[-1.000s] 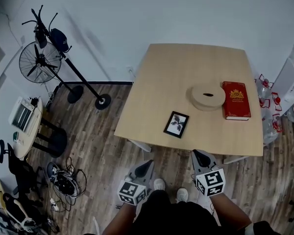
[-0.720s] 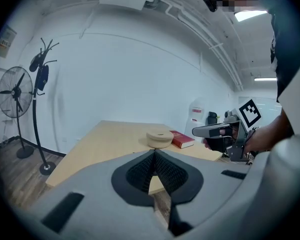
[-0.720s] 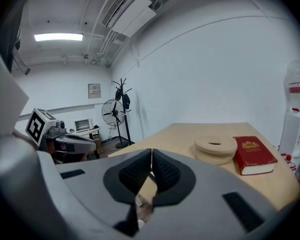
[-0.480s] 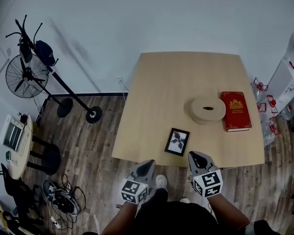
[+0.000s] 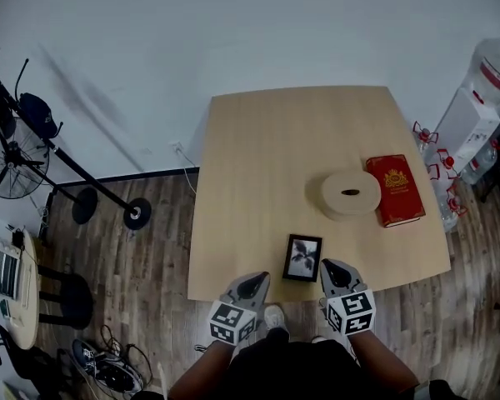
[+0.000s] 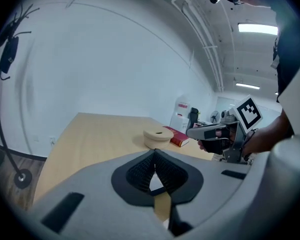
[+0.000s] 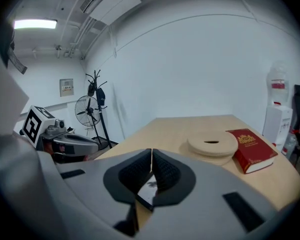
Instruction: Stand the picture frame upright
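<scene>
Currently the left tongs and right tongs, both closed and empty, flank the flat-lying picture frame; approach step, opening likely comes next.

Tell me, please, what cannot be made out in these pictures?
- Picture frame: back and any stand hidden beneath it, head view.
- Same frame, right gripper view: mostly behind the right hand-held gripper.
- Red book: cover print too small, head view.
- Fan: cut by head view's left edge.
</scene>
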Tool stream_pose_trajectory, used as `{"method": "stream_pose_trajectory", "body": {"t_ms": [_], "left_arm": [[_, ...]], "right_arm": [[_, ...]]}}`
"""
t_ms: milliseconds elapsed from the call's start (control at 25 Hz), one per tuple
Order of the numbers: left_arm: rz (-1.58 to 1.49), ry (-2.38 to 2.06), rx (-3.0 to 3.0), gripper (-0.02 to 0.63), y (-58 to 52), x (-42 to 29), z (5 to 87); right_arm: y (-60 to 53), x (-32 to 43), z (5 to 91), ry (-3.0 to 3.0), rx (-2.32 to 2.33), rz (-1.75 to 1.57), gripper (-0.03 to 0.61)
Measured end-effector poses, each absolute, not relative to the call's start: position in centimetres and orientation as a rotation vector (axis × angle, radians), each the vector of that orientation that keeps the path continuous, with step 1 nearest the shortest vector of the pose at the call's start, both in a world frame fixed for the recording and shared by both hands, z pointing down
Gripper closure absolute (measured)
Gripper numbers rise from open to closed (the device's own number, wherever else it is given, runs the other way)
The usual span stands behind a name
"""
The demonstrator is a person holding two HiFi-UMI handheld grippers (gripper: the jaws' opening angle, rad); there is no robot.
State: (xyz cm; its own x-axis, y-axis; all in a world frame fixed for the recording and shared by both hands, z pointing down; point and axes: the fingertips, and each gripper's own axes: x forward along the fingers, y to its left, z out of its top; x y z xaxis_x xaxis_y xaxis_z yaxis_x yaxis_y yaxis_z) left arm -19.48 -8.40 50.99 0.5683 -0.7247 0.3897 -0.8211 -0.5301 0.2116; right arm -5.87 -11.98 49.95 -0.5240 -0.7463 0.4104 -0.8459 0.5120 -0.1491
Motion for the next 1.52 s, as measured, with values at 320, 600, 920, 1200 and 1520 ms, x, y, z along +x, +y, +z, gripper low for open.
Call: {"method": "stream_pose_trajectory", "body": {"t_ms": [320, 600, 920, 1200, 1520], "left_arm": [[0.401, -1.137, 2.447, 0.614, -11.7, -19.2, 53.1], [0.403, -1.106, 2.416, 0.614, -13.0, -18.2, 54.3], [0.427, -1.129, 2.368, 0.614, -13.3, -18.5, 56.1], [0.433, -1.141, 2.355, 0.614, -13.2, -19.9, 56.9], [0.452, -1.131, 2.348, 0.614, -13.1, -21.3, 57.7]], "right_arm": [[-13.9, -5.6, 53.5, -2.330, 1.398, 0.610, 0.547], [-15.4, -4.9, 58.6, -2.226, 1.349, 0.827, 0.458], [-16.0, -4.9, 65.6, -2.050, 1.311, 1.012, 0.437], [-16.1, -4.4, 68.7, -1.945, 1.358, 1.065, 0.437], [-16.4, -4.4, 69.9, -1.877, 1.412, 1.135, 0.439]]}}
